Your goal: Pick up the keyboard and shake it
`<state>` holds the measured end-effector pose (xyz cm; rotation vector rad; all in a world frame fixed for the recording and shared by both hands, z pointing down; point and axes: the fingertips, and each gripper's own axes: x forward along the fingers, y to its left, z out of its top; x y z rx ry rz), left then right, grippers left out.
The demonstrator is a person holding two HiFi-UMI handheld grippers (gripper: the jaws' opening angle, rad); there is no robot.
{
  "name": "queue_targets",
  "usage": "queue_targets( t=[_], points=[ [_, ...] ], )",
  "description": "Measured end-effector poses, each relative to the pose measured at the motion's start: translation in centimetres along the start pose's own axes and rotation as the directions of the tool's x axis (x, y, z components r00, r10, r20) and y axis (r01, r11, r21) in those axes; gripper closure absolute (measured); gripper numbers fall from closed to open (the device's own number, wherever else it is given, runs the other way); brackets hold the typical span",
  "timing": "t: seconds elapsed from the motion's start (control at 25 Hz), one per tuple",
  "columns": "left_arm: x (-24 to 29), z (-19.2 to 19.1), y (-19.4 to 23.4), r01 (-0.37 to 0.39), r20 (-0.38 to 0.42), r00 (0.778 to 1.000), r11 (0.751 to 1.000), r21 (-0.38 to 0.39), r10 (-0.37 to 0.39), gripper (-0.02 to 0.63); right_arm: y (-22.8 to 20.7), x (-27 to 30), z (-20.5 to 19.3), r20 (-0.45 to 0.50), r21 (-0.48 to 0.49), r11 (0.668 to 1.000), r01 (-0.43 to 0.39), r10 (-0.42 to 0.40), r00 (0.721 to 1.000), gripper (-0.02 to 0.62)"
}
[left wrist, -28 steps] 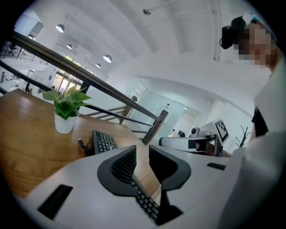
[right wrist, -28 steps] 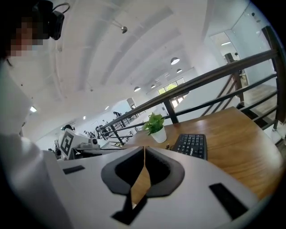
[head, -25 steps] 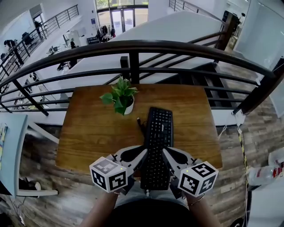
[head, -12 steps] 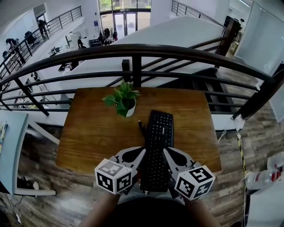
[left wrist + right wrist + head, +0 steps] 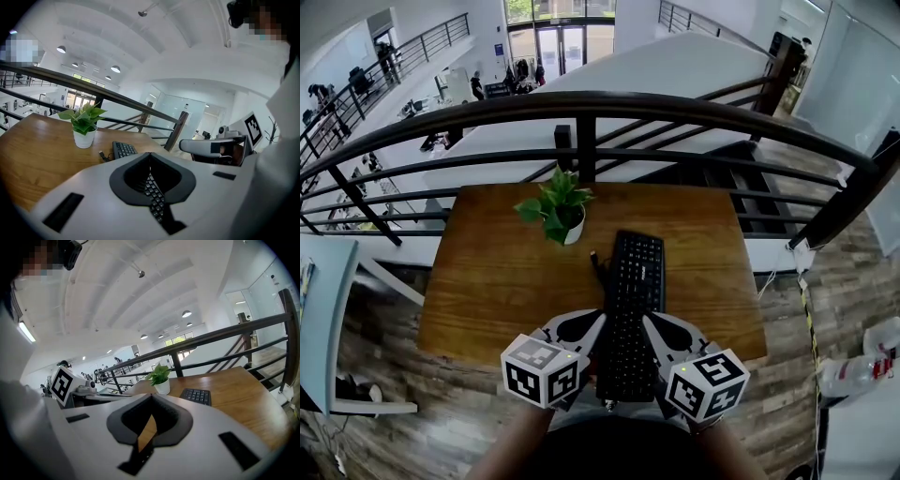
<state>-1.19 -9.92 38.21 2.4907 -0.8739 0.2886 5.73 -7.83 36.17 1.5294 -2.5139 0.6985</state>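
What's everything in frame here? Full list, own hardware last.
rectangular wooden table: 1, brown, centre, against the railing
rectangular computer keyboard: 1, black, lengthwise on the table right of centre, near end past the table's near edge
thin cable with plug: 1, black, by the keyboard's far left side
leafy plant in a round pot: 1, green in white, far middle of the table, left of the keyboard's far end
curved metal railing: 1, black, beyond the table
distant people: several, dark, lower floor at far left, too small to count
left gripper: 1, white with a black-and-white marker cube, jaws closed, at the keyboard's left edge
right gripper: 1, same colours, jaws closed, at the keyboard's right edge
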Motion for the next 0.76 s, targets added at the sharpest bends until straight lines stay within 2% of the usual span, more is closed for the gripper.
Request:
queue_targets(
  t=[0.12,0.52,0.76],
  points=[
    [0.1,0.1,-0.1,-0.013,0.004,1.0,1.0,-0.008,0.013,0.588,-0.3,0.0,-0.3,-0.009,0.001,1.0,0.019,-0.019,1.0,0.569],
    [-0.4,-1.1,1.0,-0.129,-0.018,0.991,0.991,0.022,0.129,0.588,-1.9,-0.5,-0.8,-0.02,0.038,0.995,0.087,-0.086,0.996,0.569],
    [-0.3,-1.8,1.0,-0.15,-0.037,0.988,0.988,0.023,0.151,0.589,-2.5,-1.0,-1.8,-0.038,0.047,0.993,0.111,-0.109,0.993,0.569]
  ],
)
